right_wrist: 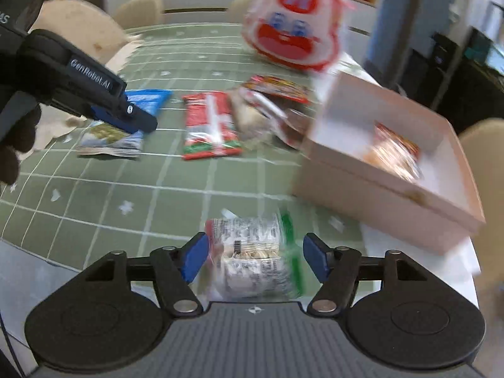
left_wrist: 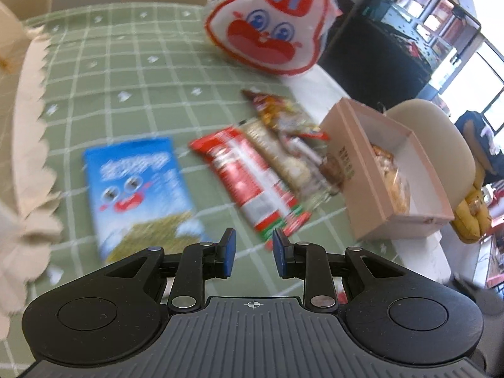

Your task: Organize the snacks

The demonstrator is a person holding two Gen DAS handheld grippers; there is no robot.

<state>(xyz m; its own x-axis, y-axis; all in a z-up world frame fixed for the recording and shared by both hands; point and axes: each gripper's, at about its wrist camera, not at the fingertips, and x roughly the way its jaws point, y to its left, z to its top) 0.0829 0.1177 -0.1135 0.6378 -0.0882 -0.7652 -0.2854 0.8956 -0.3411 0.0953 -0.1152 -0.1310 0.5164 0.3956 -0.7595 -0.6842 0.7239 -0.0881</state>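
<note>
A pink box (left_wrist: 371,189) (right_wrist: 378,189) with a snack pack inside stands at the table's right. A blue packet (left_wrist: 138,189) (right_wrist: 110,138), a red packet (left_wrist: 249,182) (right_wrist: 209,126) and some mixed packs (left_wrist: 289,138) (right_wrist: 271,107) lie in a row left of it. My left gripper (left_wrist: 253,253) is open and empty, just above the table between the blue and red packets; it also shows in the right wrist view (right_wrist: 138,121). My right gripper (right_wrist: 255,261) is open around a white and green snack pack (right_wrist: 255,252) lying near the table's front edge.
A big white bag with a red cartoon face (left_wrist: 267,22) (right_wrist: 293,28) stands at the back. A white lace mat (left_wrist: 28,126) lies on the left. Chairs (left_wrist: 441,145) ring the green checked table (left_wrist: 132,78).
</note>
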